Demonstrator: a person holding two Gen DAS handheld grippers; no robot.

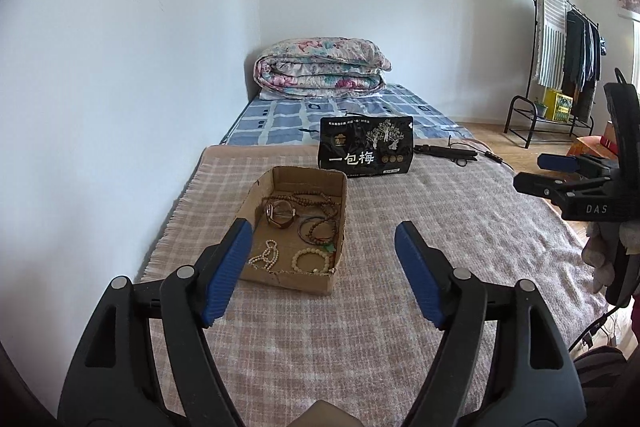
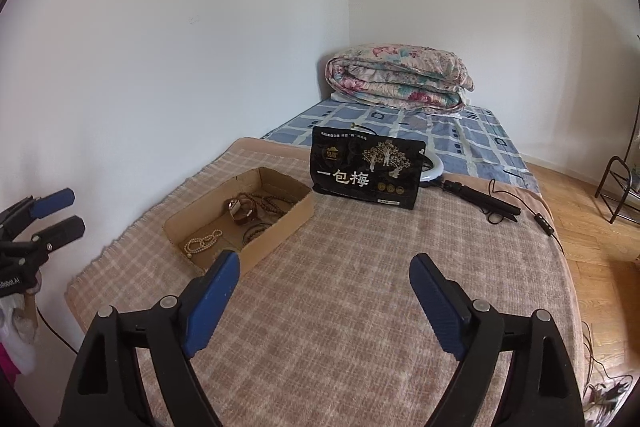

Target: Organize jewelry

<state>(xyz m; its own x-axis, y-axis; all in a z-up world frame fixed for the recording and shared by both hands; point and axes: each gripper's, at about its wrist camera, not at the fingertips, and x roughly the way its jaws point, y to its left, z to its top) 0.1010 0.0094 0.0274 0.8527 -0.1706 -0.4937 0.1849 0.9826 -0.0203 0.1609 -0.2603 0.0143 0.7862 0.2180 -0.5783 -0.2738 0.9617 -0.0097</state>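
The left gripper (image 1: 324, 247) is hovering above the plaid blanket (image 1: 400, 307) on the bed, its blue pads spread wide and holding nothing. Just ahead of its left fingertip, the cardboard box (image 1: 294, 223) is sitting on the blanket with the jewelry lying inside it: a pale pearl strand (image 1: 265, 255) and a cream bead bracelet (image 1: 310, 259) nearest the gripper, a watch (image 1: 280, 214) and dark wooden beads (image 1: 320, 227) beyond them. Farther ahead, a black snack bag (image 1: 366, 146) is standing upright, with a black folded stand (image 1: 446, 151), possibly a tripod, lying to its right. Past these, a folded floral quilt (image 1: 320, 71) is resting on the blue checked sheet (image 1: 320, 111).

The right gripper (image 2: 324, 277) is hovering to the right of the box (image 2: 240, 219), its jaws likewise gaping wide and empty. The box is lying ahead and left of it, the snack bag (image 2: 366, 167) straight ahead.
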